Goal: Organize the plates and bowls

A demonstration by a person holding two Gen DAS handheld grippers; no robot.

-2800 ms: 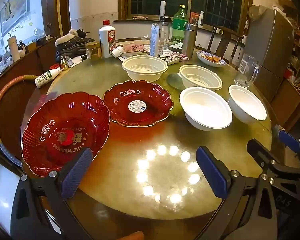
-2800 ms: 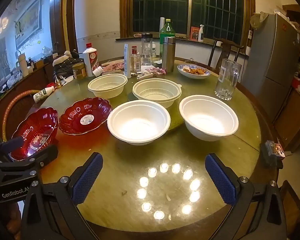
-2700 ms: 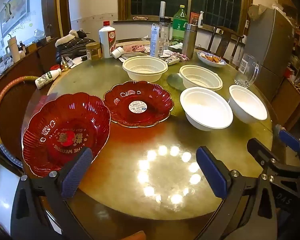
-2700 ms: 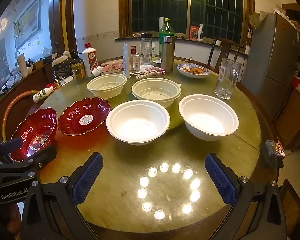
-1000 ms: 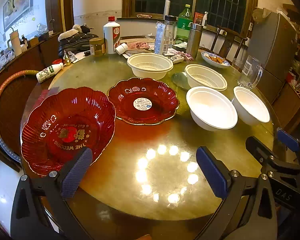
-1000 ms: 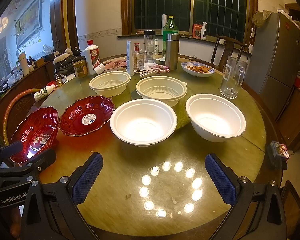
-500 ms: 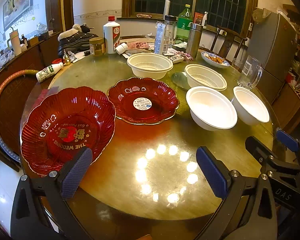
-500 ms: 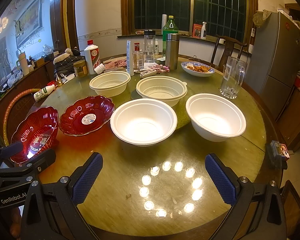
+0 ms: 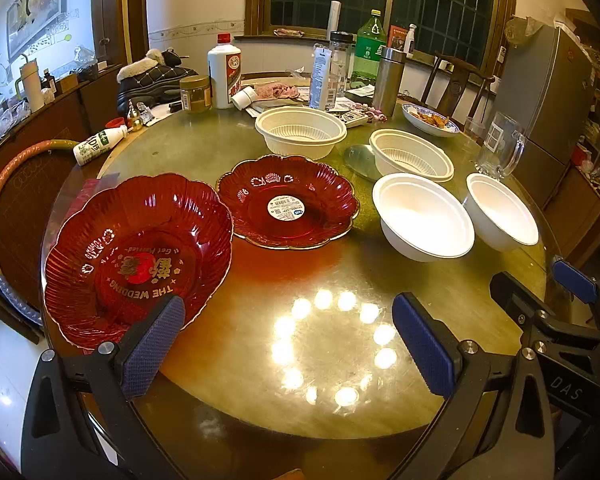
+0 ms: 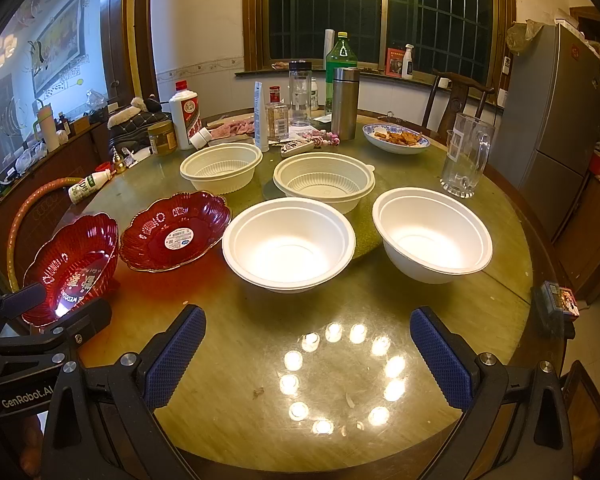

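Both tools hover spread over the tabletop (image 10: 236,360), the left tool (image 9: 286,344) just right of the near red plate (image 9: 136,256), the right tool (image 10: 306,356) short of two white bowls (image 10: 288,244).

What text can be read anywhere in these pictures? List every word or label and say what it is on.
"THE WEDDING" and "Get Married": near red plate.
"GenRobot.AI": left gripper body, right wrist view.
"DAS": right gripper body, left wrist view.
Barcode sticker on far red plate: too small to read.
White liquor bottle, green bottle and small milk bottle labels: too blurred.
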